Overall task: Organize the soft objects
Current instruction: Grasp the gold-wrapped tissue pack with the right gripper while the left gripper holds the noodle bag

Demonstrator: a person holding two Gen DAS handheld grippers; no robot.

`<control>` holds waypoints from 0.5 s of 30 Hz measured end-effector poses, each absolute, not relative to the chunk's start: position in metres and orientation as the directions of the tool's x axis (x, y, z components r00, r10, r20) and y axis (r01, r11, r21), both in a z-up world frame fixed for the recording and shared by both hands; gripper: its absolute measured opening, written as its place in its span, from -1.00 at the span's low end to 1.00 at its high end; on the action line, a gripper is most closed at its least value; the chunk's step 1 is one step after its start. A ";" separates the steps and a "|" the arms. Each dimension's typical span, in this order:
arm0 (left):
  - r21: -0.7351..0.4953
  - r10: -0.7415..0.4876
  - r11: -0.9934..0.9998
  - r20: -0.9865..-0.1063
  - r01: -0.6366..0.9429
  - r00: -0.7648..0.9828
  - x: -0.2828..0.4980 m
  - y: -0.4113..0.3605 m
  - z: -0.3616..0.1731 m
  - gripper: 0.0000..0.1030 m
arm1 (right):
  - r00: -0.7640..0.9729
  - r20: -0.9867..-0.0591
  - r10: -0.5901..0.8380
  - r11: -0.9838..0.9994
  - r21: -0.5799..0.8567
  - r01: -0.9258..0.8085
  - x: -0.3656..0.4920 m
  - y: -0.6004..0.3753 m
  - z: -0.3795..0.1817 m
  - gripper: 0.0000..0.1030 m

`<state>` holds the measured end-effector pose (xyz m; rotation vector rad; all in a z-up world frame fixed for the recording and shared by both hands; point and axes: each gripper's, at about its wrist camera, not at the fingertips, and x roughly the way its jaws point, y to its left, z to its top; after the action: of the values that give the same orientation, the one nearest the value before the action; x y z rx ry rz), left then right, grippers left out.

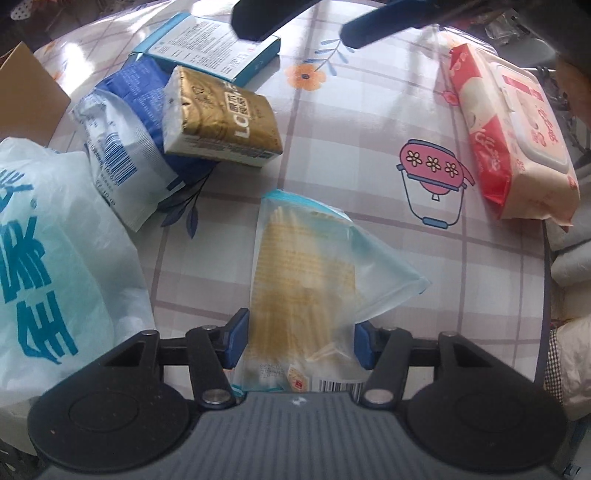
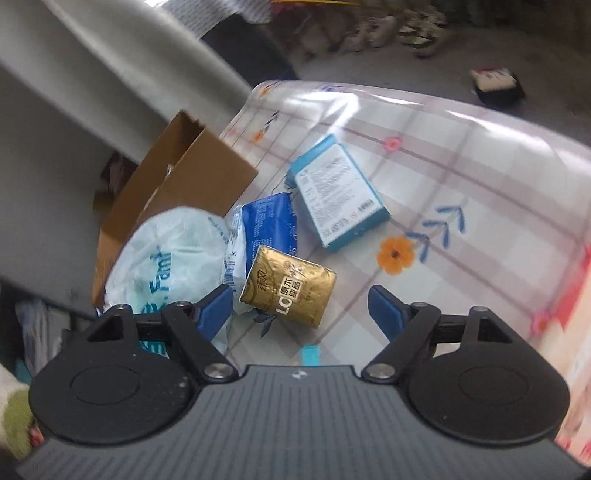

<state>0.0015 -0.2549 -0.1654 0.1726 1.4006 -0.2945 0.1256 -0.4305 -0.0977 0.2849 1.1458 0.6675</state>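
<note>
The left gripper is squeezing a clear bag of yellow sticks lying on the table — light, crinkly, slippery, so it is holding near the bottom. The right gripper is hanging wide open — holding nothing.

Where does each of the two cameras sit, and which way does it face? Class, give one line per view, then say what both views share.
Left wrist: sits behind the left gripper, looking forward and down along its blue pads, shut on a clear plastic bag of yellowish sheets; the right gripper's dark fingers show at the top.
Right wrist: sits behind the open right gripper, looking down at the table edge and a brown cardboard box.
Shared: the gold foil tissue pack and the checked flower-print tablecloth.
</note>
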 end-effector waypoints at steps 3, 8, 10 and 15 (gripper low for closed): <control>-0.054 -0.102 0.955 -0.984 0.293 0.149 -0.001 -0.249 -0.168 0.13 | 0.163 -0.785 0.598 0.725 0.444 -0.526 0.146 -0.389 -0.106 0.68; -0.048 -0.098 0.955 -0.982 0.292 0.160 -0.005 -0.242 -0.168 0.14 | 0.052 -0.827 0.560 0.599 0.360 -0.715 0.151 -0.335 -0.124 0.70; -0.047 -0.098 0.955 -0.982 0.292 0.161 -0.006 -0.241 -0.169 0.14 | 0.038 -0.836 0.547 0.576 0.343 -0.742 0.151 -0.325 -0.132 0.70; -0.047 -0.098 0.951 -0.983 0.305 0.153 -0.002 -0.253 -0.171 0.19 | 0.063 -0.844 0.532 0.587 0.315 -0.746 0.152 -0.325 -0.139 0.45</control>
<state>-0.0017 -0.2533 -0.1706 0.1775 1.3890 -0.2907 0.1522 -0.3253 -0.1393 -0.2262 1.1534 0.9783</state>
